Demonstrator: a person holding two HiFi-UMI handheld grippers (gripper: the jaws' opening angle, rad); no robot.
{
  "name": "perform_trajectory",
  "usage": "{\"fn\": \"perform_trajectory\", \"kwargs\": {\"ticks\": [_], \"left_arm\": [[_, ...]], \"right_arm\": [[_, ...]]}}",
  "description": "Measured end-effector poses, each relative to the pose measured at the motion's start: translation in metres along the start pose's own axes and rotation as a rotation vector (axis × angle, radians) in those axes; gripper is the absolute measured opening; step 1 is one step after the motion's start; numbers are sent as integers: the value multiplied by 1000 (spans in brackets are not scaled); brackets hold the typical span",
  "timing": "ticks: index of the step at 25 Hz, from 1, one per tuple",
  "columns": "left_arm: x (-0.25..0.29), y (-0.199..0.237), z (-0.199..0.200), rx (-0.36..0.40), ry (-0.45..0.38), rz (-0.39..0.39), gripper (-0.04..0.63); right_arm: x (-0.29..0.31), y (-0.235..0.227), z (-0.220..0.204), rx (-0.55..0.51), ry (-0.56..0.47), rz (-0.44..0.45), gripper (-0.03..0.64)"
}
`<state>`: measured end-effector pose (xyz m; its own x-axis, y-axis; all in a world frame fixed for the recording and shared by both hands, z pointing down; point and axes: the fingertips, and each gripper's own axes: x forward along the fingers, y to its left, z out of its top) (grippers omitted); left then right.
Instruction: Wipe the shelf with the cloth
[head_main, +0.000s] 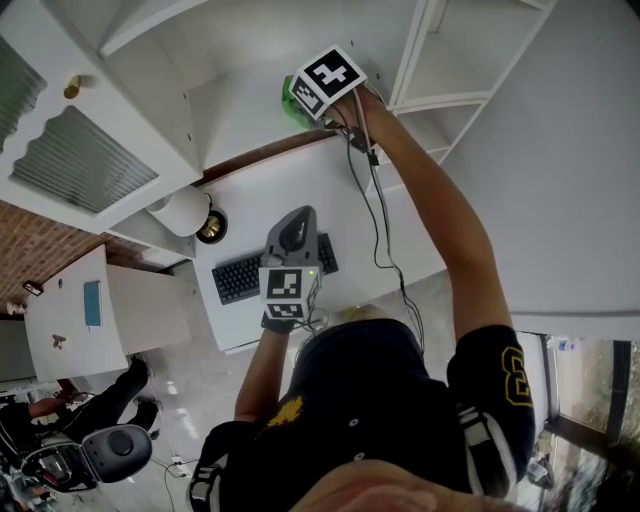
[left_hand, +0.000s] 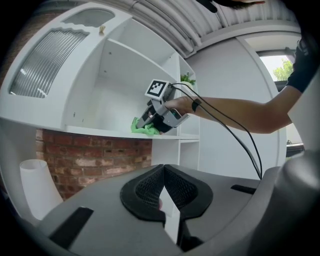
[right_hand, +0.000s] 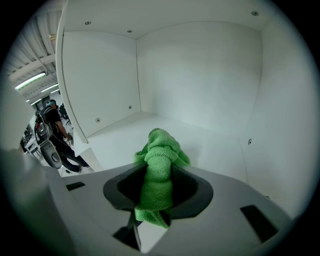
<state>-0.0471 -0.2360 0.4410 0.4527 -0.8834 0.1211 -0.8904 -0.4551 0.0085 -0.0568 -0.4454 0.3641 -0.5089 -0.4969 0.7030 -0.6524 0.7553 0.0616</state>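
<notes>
Left gripper (left_hand: 163, 175) was held low above the white desk (head_main: 250, 205), jaws seen closed together with nothing between them, right gripper (right_hand: 159, 192) was held inside the white shelf (right_hand: 120, 135) compartment, jaws clamped on the bunched green cloth (right_hand: 160, 160), cloth rested on the shelf board.

Bright, even indoor light; gripper views show fisheye bending and dark corners.
</notes>
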Motion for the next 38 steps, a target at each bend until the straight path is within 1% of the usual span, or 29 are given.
{"fn": "perform_trajectory", "kwargs": {"ticks": [5,12,23,31,35,38], "left_arm": [[1,-1,1,4,0,-6,18],[2,6,6,9,-6,10,18],[2,5,5,8,-4,8,18],[-3,5,2,5,-1,8,18],[-3,4,2,5,-6,3,18],[-4,2,2,6,-8,0,18]], "right_arm": [[-6,-11,-6,15,2,-18,126],[-13,-23,-14,32,1,-43,126],[-23,-40,-23,32,-19,-116,126],[-33,-56,-32,32,-37,-212,126],[-40,-60,-36,-3,-74,-292,126],[-46,-63,-36,-39,-124,-359,126]]}}
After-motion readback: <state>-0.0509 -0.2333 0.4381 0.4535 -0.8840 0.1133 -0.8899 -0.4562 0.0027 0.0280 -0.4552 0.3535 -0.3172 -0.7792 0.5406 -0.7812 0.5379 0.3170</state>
